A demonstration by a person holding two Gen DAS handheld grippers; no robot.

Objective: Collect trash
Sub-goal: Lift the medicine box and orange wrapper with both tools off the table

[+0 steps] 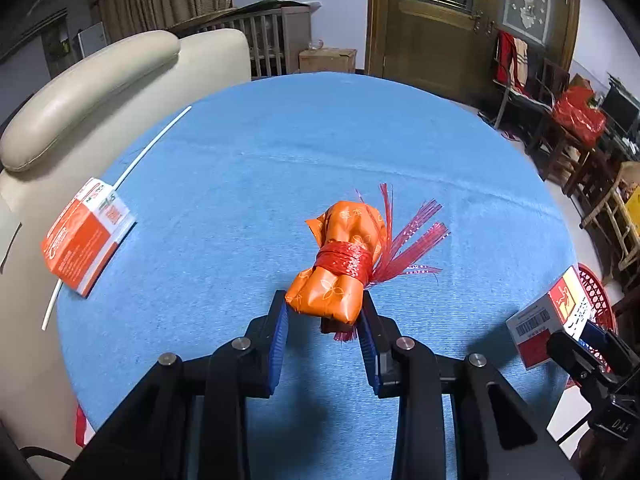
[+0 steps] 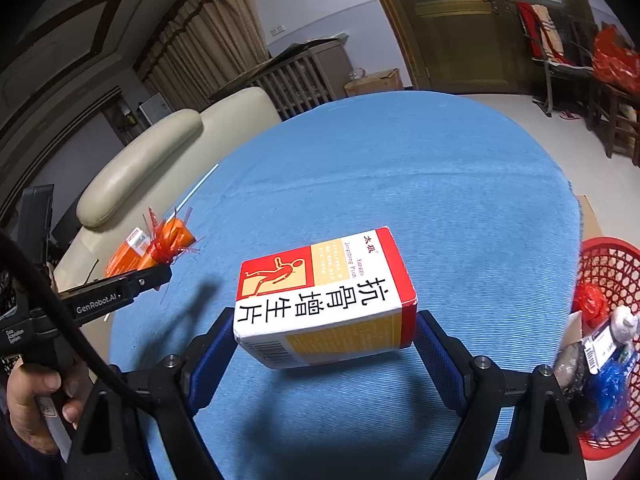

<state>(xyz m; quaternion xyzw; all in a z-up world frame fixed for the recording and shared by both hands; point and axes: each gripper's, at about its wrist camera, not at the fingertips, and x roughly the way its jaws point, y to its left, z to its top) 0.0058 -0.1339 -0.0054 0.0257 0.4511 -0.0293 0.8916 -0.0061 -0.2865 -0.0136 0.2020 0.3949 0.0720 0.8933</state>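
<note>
Blue cloth covers the bench [image 1: 320, 140]. My right tongs [image 2: 324, 332] clamp a red-and-white medicine box [image 2: 324, 296] above it, beside the red basket [image 2: 612, 264]. My left tongs [image 1: 324, 316] pinch an orange wrapper bundle [image 1: 340, 264].

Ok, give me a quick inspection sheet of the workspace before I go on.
Surface: round table under a blue cloth.
Job's things: orange packet tied with red string; red-and-white medicine box; orange-and-white carton at the table's edge; red basket beside the table, already holding trash.
Clutter: thin white stick running under the carton.
Grippers: left gripper shut on the packet; right gripper shut on the box, both lifted.
Cables: black cable by the left gripper.
Surroundings: cream sofa, wooden door, chairs.
</note>
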